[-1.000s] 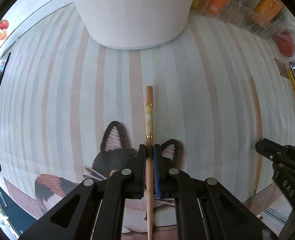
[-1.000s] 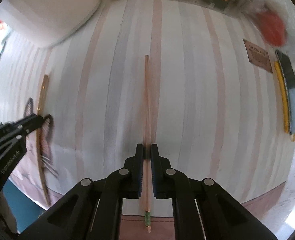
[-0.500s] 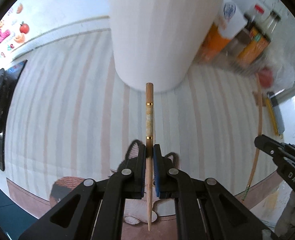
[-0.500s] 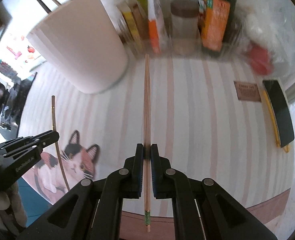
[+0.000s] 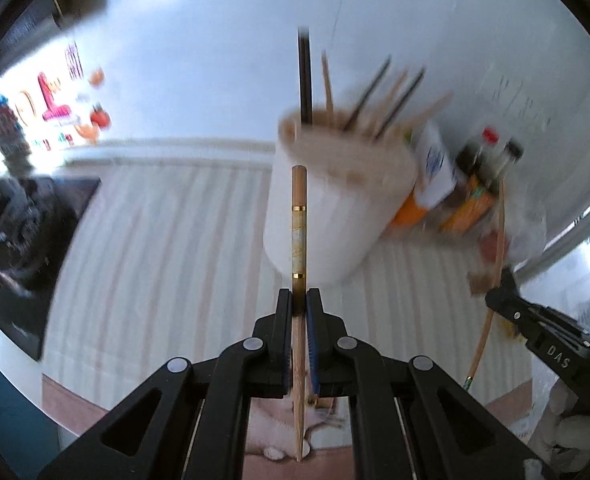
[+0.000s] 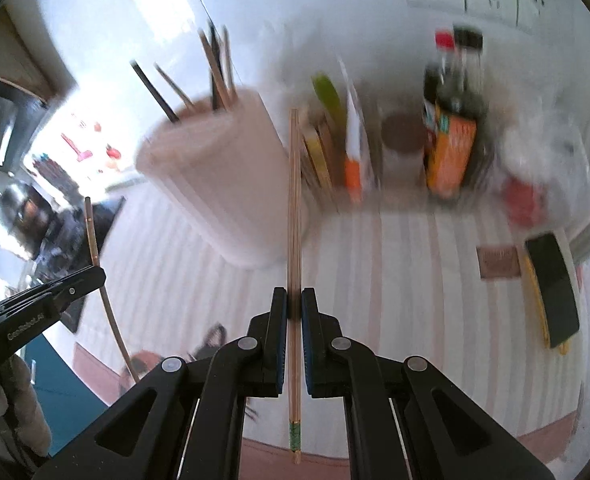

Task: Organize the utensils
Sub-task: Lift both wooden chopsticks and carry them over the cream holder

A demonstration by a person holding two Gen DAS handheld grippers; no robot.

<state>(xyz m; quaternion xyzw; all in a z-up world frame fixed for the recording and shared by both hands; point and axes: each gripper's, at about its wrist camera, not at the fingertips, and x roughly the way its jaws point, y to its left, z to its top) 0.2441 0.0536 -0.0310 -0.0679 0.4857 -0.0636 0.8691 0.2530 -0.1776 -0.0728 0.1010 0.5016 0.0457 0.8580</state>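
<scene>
Left gripper [image 5: 299, 300]: jaws clamped shut on a wooden chopstick with gold bands [image 5: 299, 240], gripped just below the lower band. The stick runs straight up the centre of the left wrist frame, thick end uppermost, overlapping the white utensil holder [image 5: 335, 216] right of centre. Its thin tip hangs down between the gripper arms at the bottom.

Right gripper [image 6: 294, 300]: jaws pinched shut on a plain thin chopstick [image 6: 294, 208] with a green band near its lower end. It is held vertically at the centre of the right wrist frame, its top end level with the holder's upper part.

Holder [image 6: 215, 176] is seen upper left of centre in the right wrist frame, standing on the striped mat [image 6: 395, 280]. Several dark and wooden sticks (blurred) are already poking from its rim.

Bottles and packets [image 6: 451, 144] are lined against the wall at upper right. A dark object with a yellow edge [image 6: 551, 288] lies at the right edge.
</scene>
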